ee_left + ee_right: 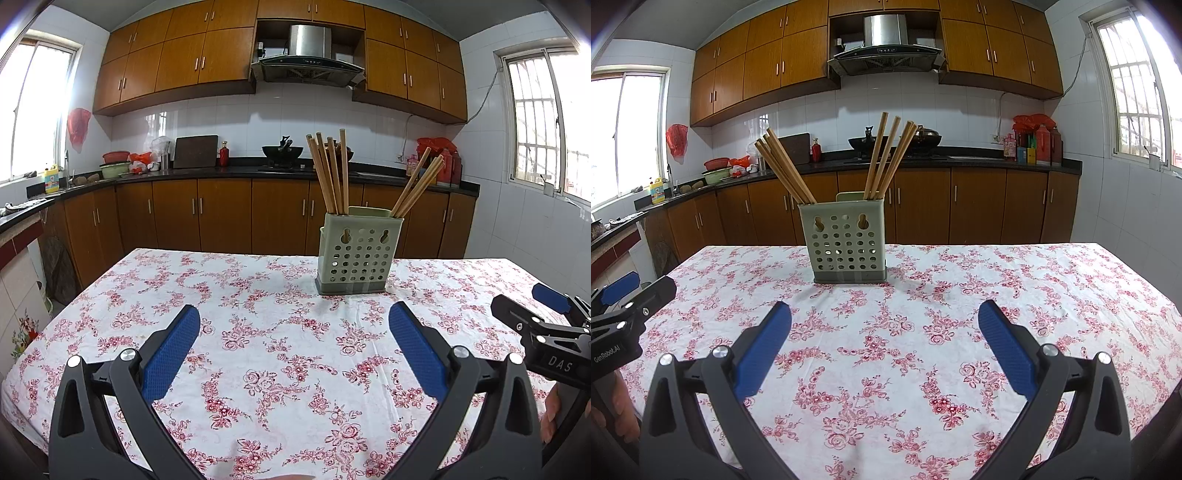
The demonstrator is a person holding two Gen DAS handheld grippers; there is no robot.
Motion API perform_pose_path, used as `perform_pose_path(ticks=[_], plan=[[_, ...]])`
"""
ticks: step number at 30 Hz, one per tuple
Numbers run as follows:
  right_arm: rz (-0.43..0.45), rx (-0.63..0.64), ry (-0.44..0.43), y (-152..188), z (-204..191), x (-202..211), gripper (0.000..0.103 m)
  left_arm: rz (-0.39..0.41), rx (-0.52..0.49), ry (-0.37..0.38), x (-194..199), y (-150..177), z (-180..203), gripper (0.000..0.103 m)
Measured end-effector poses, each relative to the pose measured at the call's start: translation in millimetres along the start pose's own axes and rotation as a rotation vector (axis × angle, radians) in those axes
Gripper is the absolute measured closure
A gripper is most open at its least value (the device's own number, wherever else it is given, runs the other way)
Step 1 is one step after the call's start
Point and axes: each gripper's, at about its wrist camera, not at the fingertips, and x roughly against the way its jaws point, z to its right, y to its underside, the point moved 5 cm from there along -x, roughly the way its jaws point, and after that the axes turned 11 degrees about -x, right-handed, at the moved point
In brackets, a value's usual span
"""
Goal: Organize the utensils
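Chopsticks (790,166) sorted into two holder (846,243) compartments, frame centre; left gripper (293,343) and right gripper (884,341) spread, empty, low in frame.

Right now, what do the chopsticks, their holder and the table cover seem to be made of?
Chopsticks: probably bamboo or wood, matte tan, unpainted.
Holder: likely moulded plastic, pale green, round holes.
Table cover: thin cloth, white with a red flower print, slightly wrinkled.

"DAS" on right gripper (550,306), "GenRobot.AI" on left gripper (631,291)
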Motion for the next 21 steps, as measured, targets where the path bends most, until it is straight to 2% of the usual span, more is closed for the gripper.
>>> perform_pose_path(ticks=[21], plan=[[-0.001, -0.001, 0.000, 0.1, -0.7, 0.1, 0.004, -0.002, -0.001, 0.003, -0.4, 1.7, 1.4, 0.002]])
